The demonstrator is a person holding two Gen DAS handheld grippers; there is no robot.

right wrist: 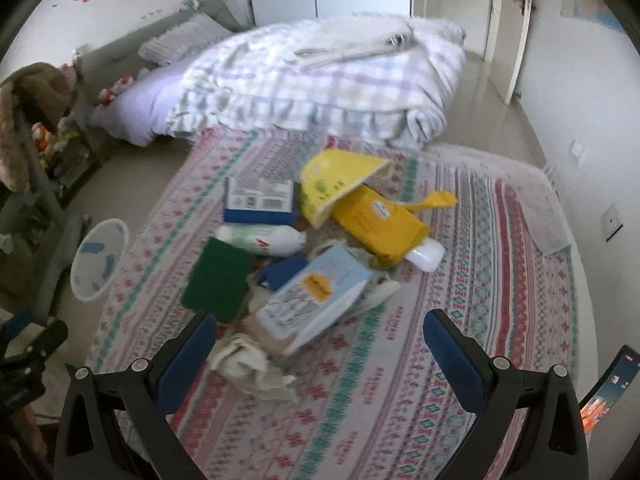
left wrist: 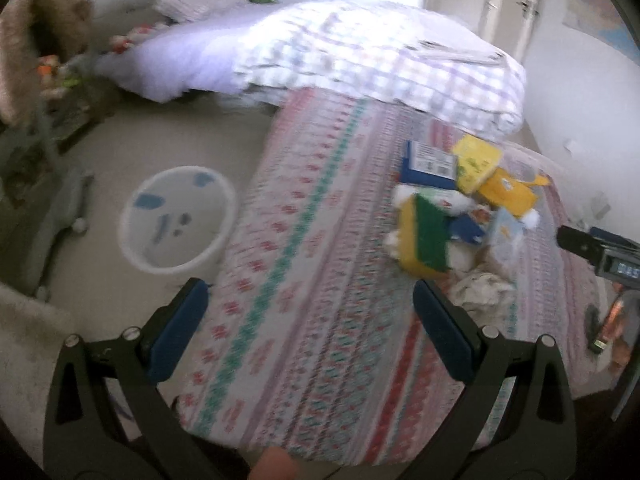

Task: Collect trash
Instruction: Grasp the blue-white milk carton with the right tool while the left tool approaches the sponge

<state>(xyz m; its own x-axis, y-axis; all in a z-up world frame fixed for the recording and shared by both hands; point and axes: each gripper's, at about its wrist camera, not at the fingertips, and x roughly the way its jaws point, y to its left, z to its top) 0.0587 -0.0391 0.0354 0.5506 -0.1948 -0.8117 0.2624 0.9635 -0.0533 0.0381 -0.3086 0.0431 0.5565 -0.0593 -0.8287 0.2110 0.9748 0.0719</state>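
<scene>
A pile of trash lies on the patterned bed cover (right wrist: 460, 264): a light blue carton (right wrist: 320, 300), a green-topped sponge (right wrist: 218, 280), a blue box (right wrist: 260, 200), yellow packets (right wrist: 376, 220), a white bottle (right wrist: 260, 238) and crumpled tissue (right wrist: 248, 364). The sponge (left wrist: 426, 236) and blue box (left wrist: 428, 160) also show in the left wrist view. A white round bin (left wrist: 178, 218) stands on the floor left of the bed, also seen in the right wrist view (right wrist: 100, 260). My left gripper (left wrist: 312, 316) is open and empty over the bed edge. My right gripper (right wrist: 320, 344) is open and empty, just short of the carton.
A folded checked quilt (right wrist: 320, 80) and a pillow (right wrist: 180, 40) lie at the far end of the bed. A cluttered rack with toys (right wrist: 44, 136) stands at the left. A phone (right wrist: 608, 384) lies at the bed's right edge. A door (right wrist: 508, 28) is at the back right.
</scene>
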